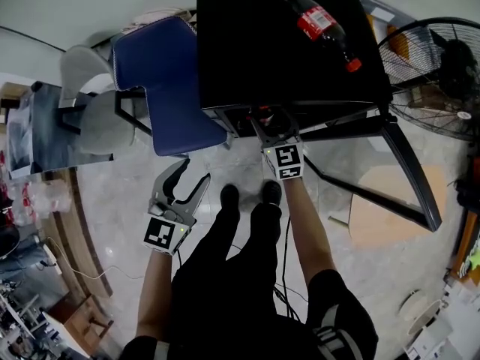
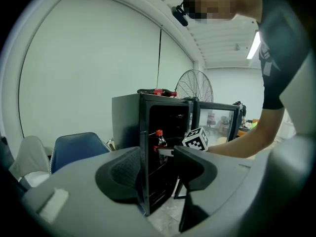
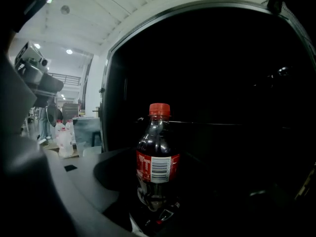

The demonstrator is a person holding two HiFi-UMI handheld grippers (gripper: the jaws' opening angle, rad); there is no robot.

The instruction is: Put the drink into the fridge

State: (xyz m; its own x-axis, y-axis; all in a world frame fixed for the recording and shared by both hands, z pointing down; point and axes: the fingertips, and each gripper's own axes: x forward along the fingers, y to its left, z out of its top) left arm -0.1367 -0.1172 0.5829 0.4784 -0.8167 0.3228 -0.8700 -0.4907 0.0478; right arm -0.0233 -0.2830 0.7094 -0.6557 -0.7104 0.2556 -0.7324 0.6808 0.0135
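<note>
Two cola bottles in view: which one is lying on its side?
The cola bottle atop the fridge lies flat; the held bottle stands upright in the right gripper.

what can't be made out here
- Head view: the fridge top hides its inside and most of the held cola bottle.
- Right gripper view: the inside is too dark to show what lies under the bottle; the right hand-held gripper's far jaw is lost there.
- Left gripper view: the left hand-held gripper covers part of the fridge's base.
</note>
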